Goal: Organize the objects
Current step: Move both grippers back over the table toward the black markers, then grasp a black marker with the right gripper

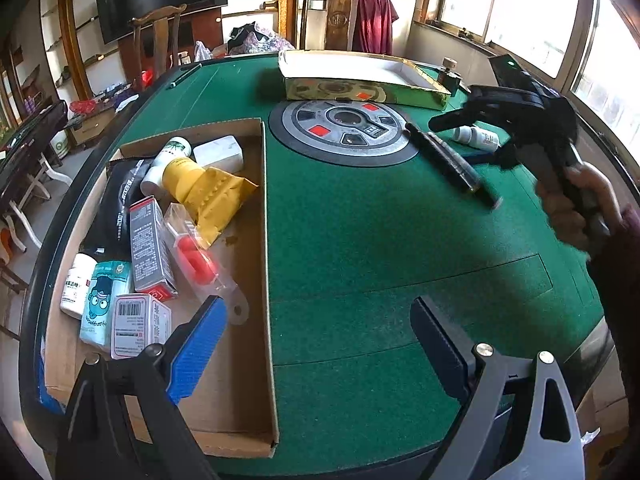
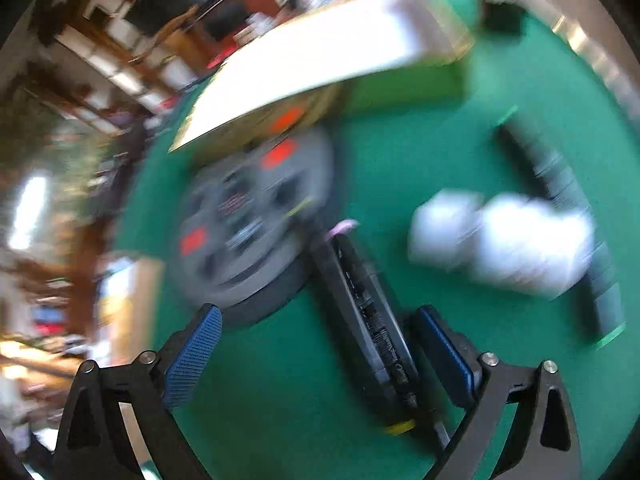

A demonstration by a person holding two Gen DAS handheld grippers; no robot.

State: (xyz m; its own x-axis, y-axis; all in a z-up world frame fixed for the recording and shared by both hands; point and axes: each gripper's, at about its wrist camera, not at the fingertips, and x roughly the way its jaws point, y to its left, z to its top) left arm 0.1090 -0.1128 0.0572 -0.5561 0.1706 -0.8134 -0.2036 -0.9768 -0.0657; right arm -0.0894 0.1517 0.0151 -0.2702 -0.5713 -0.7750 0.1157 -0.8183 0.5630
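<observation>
Left claw [image 1: 316,332]: held wide apart, nothing between the pads, hovering over the near edge of the green worktop [image 1: 360,240]. Its blue left pad overlaps the cardboard tray [image 1: 264,280] in view; contact cannot be told.

Tray, left of and ahead of that claw: already loaded with small cartons, a white bottle [image 1: 74,284], a yellow padded envelope [image 1: 208,192] and a blister pack with red parts [image 1: 196,256]. These are judged light; the envelope soft, the blister pack slick and springy.

Centre, ahead of both claws: round grey control panel [image 1: 340,130] set in the worktop, open gold-sided box [image 1: 360,80] beyond it.

Right claw [image 2: 316,356]: jaws spread wide, nothing clamped. A long dark pen-like object [image 2: 372,320] lies on the felt between the pads, nearer the right one; no squeeze is seen. View heavily blurred.

Handling, as a judgement: the object is taken as light, rigid and smooth, so prone to rolling or pivoting. Best gripped across its width near mid-length, pads square to the long axis.

Right of and ahead of that claw: two small white bottles [image 2: 500,240] lying on their sides, likely light, hard and free to roll. Best gripped across the body, not the cap.
</observation>
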